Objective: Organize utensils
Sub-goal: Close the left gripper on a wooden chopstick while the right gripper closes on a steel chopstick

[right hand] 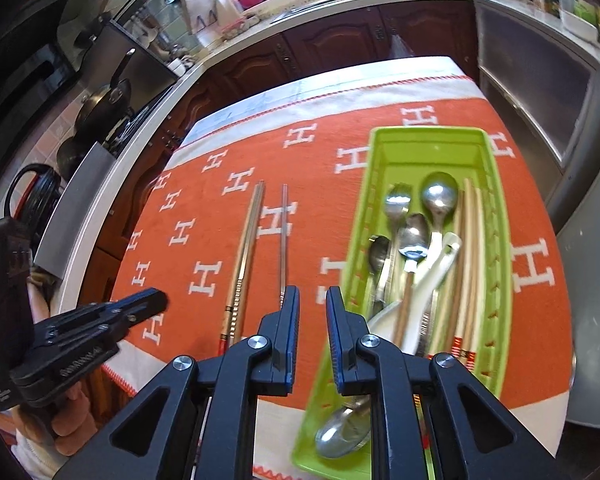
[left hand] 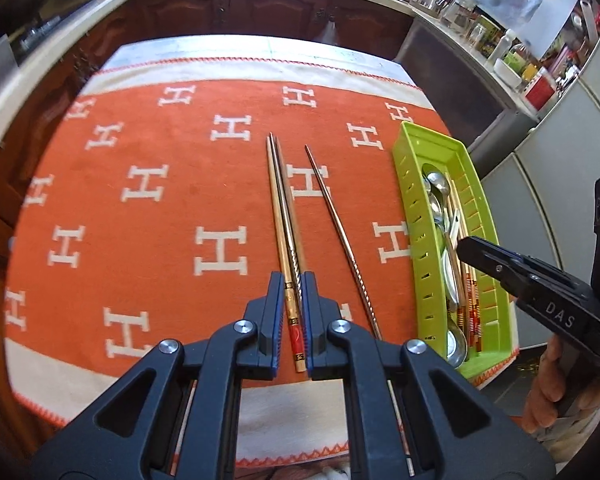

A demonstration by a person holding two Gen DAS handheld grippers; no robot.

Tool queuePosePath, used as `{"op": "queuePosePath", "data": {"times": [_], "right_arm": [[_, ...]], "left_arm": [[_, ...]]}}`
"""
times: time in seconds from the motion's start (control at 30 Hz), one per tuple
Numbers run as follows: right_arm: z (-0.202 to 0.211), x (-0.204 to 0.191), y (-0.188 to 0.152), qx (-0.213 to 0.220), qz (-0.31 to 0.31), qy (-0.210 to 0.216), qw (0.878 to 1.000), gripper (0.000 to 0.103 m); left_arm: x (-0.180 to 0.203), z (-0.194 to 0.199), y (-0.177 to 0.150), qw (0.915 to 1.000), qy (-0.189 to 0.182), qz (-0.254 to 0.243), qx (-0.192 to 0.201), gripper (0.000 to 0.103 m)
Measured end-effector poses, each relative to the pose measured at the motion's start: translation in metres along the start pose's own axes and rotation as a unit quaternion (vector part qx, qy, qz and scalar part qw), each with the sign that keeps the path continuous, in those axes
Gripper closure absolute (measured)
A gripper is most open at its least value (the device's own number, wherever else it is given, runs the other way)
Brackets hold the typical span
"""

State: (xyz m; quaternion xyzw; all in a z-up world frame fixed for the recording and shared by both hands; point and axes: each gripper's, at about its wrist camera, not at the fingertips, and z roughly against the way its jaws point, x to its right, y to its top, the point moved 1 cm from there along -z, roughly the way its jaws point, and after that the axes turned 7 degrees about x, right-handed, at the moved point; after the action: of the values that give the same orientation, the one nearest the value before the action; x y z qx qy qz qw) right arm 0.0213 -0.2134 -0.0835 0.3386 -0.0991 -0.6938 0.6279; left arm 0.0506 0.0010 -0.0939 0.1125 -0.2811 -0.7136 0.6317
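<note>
- The left fingers point(left hand: 291, 280) are closest to us. They are almost closed, with just a thin gap, and they hold nothing.
- Through that gap we see two chopsticks point(left hand: 283, 216) lying side by side on the orange cloth point(left hand: 140, 240) that covers the bench point(left hand: 204, 46). One is wood with a red end, and one is shiny metal.
- The right camera shows the left fingers up off the cloth and a little to the side of the two chopsticks. They are not touching them.
- One more metal chopstick point(left hand: 340, 232) lies by itself, between the two chopsticks and the green tray point(left hand: 410, 208).
- The tray sits at the right edge of the cloth. It already has spoons point(left hand: 438, 190), a fork and more chopsticks in it.
- The right fingers point(right hand: 312, 296) are open a bit and empty. They hang over the near end of the tray's left wall.
- I think the job now is to pick up the two chopsticks. To do it well:
  - Open the left fingers wider first, so both sticks fit inside.
  - Go straight down over the thick ends, one finger on each side.
  - Squeeze both sticks together, or one may roll away.
  - Lift them flat, so the thin ends do not drag on the cloth.
  - Lay them the long way in the tray, next to the other chopsticks.
  - Keep the right fingers out of the way.
</note>
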Motion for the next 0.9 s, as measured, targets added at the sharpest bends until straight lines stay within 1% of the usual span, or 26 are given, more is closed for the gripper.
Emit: {"op": "queuePosePath", "data": {"times": [0.03, 0.1, 0.13, 0.3, 0.47, 0.67, 0.7, 0.9], "right_arm": [[-0.001, -0.005, 0.002, -0.001, 0.004, 0.001, 1.0, 0.089], [-0.003, -0.014, 0.007, -0.001, 0.013, 0.003, 1.0, 0.089], [-0.005, -0.018, 0.01, -0.001, 0.017, 0.004, 1.0, 0.089], [-0.016, -0.033, 0.015, -0.01, 0.026, 0.008, 1.0, 0.089], [-0.032, -0.041, 0.016, -0.025, 0.03, 0.01, 0.999, 0.089], [-0.053, -0.046, 0.017, -0.041, 0.035, 0.012, 0.998, 0.089], [-0.056, -0.046, 0.018, -0.042, 0.036, 0.011, 0.998, 0.089], [-0.069, -0.046, 0.017, -0.053, 0.034, 0.009, 0.998, 0.089]], "left_arm": [[-0.002, -0.004, -0.001, 1.0, -0.005, 0.002, -0.004, 0.089], [-0.006, -0.016, -0.003, 0.9998, -0.012, 0.007, -0.015, 0.083], [-0.008, -0.023, -0.005, 0.9997, -0.014, 0.006, -0.019, 0.083], [-0.007, -0.053, -0.009, 0.9993, 0.001, -0.011, -0.036, 0.083], [-0.01, -0.072, -0.007, 0.9989, 0.011, -0.012, -0.045, 0.083], [-0.015, -0.086, -0.004, 0.9983, 0.014, -0.009, -0.057, 0.083], [-0.015, -0.088, -0.004, 0.9983, 0.01, -0.009, -0.056, 0.083], [-0.013, -0.094, 0.0, 0.9982, 0.02, -0.018, -0.054, 0.083]]}}
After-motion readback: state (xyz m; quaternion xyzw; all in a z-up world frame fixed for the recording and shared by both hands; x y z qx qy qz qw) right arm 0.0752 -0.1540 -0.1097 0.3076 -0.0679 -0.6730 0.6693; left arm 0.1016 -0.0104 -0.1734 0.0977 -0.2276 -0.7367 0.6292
